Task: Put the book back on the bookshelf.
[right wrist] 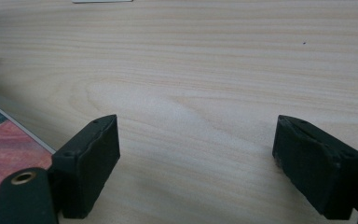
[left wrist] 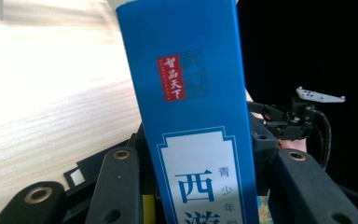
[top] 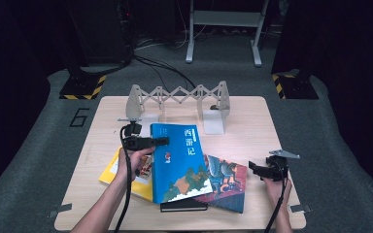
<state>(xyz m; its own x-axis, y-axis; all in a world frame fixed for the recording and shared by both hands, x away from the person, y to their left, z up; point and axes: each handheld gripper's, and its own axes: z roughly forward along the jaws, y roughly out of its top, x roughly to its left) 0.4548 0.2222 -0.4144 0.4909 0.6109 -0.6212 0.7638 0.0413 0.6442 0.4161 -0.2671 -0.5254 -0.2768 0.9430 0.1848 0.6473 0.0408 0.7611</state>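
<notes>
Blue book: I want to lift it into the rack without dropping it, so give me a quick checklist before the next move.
1. Blue book between the left claw jaws: ok.
2. Pads pressing on the cover: cannot tell.
3. Right claw open, holding nothing: ok.
4. Right claw apart from the book: ok.
5. Accordion book rack upright behind: ok.
6. Book free of the pile: not ok, it lies on the red illustrated book.

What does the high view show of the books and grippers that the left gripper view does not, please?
The high view alone shows the accordion book rack at the table's far edge, the yellow book and the book with the painted cover. The left gripper view alone shows, close up, the left gripper with its jaws on either side of the blue book. Both show that blue book, the wooden table and the right gripper.
</notes>
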